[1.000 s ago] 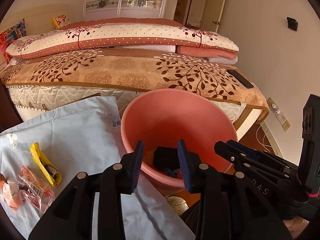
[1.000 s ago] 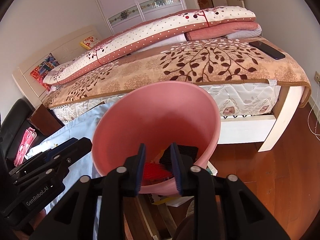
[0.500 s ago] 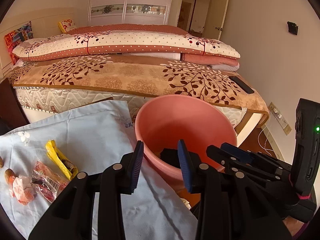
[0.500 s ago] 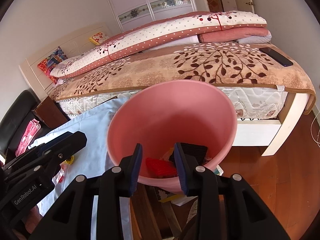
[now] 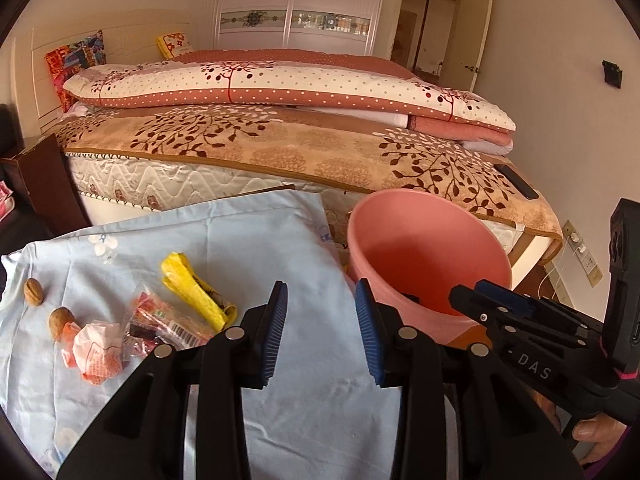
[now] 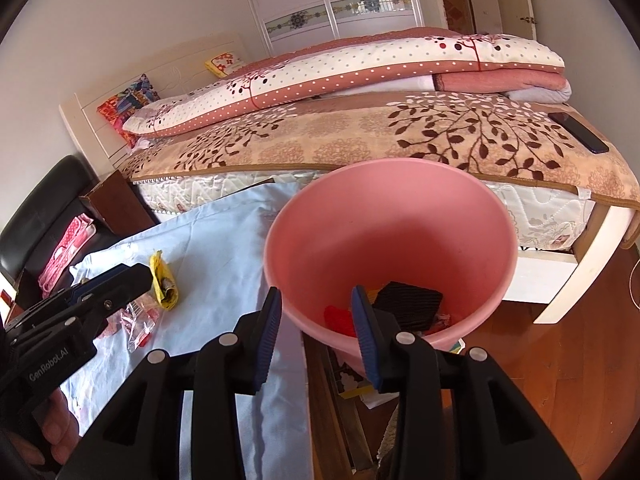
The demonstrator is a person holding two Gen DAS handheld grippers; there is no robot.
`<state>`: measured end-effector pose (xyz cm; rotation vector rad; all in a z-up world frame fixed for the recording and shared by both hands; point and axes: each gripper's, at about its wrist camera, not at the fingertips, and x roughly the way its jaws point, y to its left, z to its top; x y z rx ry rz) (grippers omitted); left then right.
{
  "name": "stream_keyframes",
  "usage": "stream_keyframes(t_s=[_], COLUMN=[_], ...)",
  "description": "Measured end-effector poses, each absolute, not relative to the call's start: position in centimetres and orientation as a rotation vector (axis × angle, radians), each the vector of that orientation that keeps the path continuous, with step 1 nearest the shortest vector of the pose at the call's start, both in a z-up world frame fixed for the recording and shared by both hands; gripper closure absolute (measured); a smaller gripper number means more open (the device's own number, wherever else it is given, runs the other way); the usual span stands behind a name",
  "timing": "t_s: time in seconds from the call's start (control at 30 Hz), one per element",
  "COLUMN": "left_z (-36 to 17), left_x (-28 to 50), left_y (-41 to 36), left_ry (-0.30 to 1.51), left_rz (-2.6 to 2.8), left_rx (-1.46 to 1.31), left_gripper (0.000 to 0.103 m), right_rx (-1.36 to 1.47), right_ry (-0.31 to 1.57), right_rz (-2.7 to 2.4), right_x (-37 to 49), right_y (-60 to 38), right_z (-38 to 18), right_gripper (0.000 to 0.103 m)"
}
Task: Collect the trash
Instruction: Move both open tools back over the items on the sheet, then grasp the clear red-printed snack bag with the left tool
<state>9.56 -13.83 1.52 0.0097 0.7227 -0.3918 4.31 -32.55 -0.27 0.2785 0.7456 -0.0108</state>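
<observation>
**Bedroom around the work area**

A bed point(image 5: 280, 152) carries a leaf-patterned blanket point(image 6: 400, 140) and a folded dotted quilt point(image 5: 280, 84). A dark phone point(image 6: 578, 132) lies on the blanket's corner. A white wardrobe point(image 5: 296, 0) stands behind; the wooden floor point(image 6: 560, 360) shows right.

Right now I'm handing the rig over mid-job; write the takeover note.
Left claw: open, empty, over the blue cloth.
Right claw: jaws just opened, nothing between them, at the pink bin.
Done: red and black trash pieces already lie in the bin.
Left: yellow wrapper, clear snack wrapper, orange wrapper and two nuts on the cloth left of the bin.
</observation>
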Motion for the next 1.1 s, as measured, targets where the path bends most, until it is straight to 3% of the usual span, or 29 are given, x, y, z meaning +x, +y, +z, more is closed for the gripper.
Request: stream_keyframes(t_s=[0.47,1.1], left_z=[-0.4,-5.9], left_x=[9.5,12.6], left_y=[-5.9,-3.1], left_ry=[0.774,0.989], left_rz=[-0.220,-0.080], left_rx=[-0.050,-0.215], left_gripper=[0.067,0.067], right_rx=[0.248,0.256], right_ry=[0.768,0.800], right_rz=[0.055,0.072], right_x=[4.4,5.0], right_y=[-30.1,-29.7], right_z=[-0.8,-1.9], right_gripper=[0.065,0.064])
